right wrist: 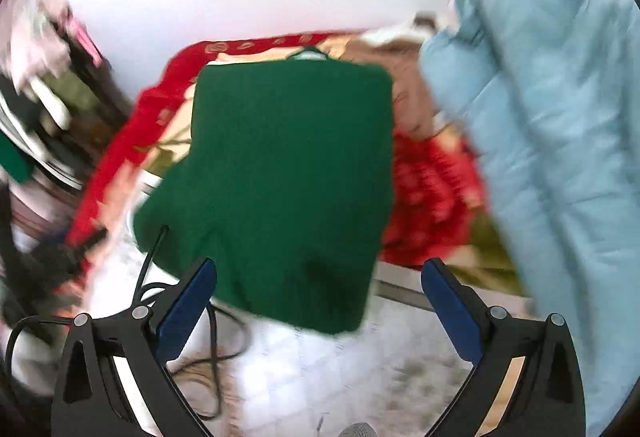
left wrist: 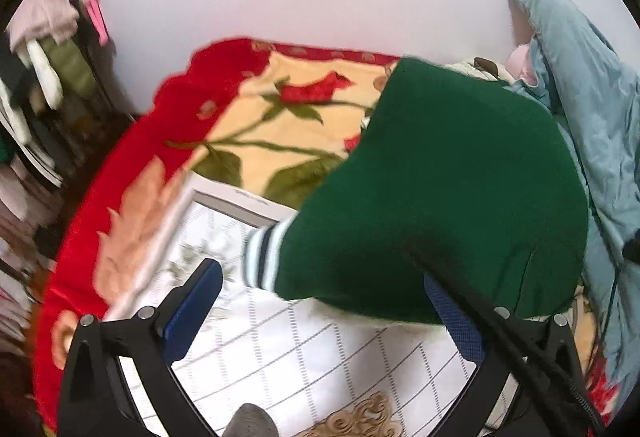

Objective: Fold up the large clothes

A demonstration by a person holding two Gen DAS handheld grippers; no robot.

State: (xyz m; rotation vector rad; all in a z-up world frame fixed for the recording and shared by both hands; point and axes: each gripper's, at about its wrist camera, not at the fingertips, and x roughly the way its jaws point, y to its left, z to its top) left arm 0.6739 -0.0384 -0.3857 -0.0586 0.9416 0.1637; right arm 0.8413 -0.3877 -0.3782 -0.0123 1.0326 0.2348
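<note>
a folded green sweater (right wrist: 280,173) lies on a bed, partly on a white checked sheet (left wrist: 304,361) and partly on a red floral blanket (left wrist: 256,117), beside a pale blue quilt (right wrist: 552,117). both the left gripper (left wrist: 320,317) and right gripper (right wrist: 320,301) hover with jaws wide, holding nothing (striped cuff (left wrist: 262,257) showing at the sweater's left).

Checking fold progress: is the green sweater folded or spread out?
Folded, at least partly: the sweater is a compact block with no sleeves spread out; a striped cuff sticks out at one side.
</note>
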